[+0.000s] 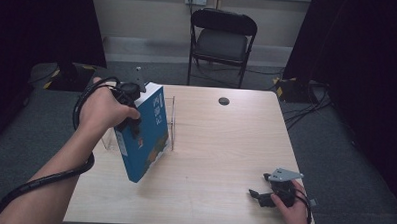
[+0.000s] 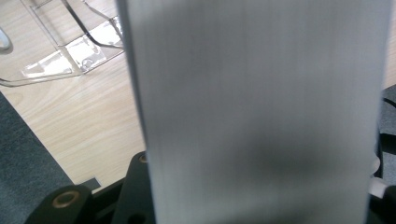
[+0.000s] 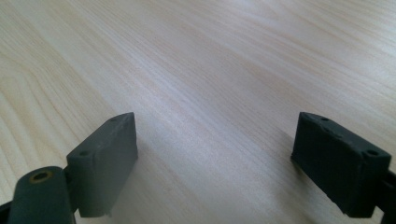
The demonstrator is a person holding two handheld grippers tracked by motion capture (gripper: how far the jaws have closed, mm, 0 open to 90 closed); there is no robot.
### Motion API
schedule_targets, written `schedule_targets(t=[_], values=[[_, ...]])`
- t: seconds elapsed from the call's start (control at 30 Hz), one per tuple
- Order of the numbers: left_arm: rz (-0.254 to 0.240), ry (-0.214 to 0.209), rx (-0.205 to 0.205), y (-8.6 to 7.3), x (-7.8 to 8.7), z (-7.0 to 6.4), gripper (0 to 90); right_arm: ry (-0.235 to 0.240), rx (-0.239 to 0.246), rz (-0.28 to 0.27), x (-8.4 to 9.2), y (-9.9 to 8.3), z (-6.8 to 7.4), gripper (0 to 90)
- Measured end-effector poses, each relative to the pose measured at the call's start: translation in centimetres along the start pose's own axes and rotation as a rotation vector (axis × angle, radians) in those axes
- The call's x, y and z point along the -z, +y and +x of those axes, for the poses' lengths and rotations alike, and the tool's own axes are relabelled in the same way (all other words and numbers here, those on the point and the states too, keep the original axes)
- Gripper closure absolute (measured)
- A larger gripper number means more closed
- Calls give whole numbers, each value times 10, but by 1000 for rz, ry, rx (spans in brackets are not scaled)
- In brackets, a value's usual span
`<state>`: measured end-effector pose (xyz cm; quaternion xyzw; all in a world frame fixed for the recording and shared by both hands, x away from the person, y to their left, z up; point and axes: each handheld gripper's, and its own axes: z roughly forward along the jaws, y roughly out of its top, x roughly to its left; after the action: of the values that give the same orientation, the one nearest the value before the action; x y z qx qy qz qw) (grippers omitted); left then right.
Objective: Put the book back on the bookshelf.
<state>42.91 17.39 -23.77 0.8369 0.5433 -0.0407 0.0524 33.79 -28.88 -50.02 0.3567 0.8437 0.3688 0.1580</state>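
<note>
Book (image 1: 146, 135) with blue cover is clamped between the jaws of my left gripper (image 1: 129, 107), tilted, its lower corner on the table (image 1: 220, 158) at the left side. Clear stand (image 1: 172, 122) is just behind it. My right gripper (image 1: 263, 197) rests near the right corner, jaws wide apart, holding nothing.

A thick blue book (image 1: 144, 135) (pale page edges facing up) tilts at left of frame, lower corner on the surface (image 1: 220, 158).
</note>
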Motion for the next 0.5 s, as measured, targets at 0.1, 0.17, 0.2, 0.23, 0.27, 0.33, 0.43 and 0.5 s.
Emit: schedule_targets(t=[0.1,0.17,0.2,0.23,0.27,0.33,0.43,0.5], values=[[-4,1,2,3,0,-2,621,1,0,2,0,0,0,131],[-6,1,3,4,0,-2,621,0,1,0,0,0,0,131],[-6,1,3,4,0,-2,621,0,1,0,0,0,0,131],[-10,6,7,5,0,-2,621,1,1,1,0,0,0,131],[-10,6,7,5,0,-2,621,1,1,1,0,0,0,131],[-13,-1,15,7,-1,-1,621,-1,2,3,0,0,0,131],[-15,0,24,9,0,-2,621,2,1,1,0,0,0,131],[-19,1,31,10,0,-2,621,1,1,1,0,0,0,131]])
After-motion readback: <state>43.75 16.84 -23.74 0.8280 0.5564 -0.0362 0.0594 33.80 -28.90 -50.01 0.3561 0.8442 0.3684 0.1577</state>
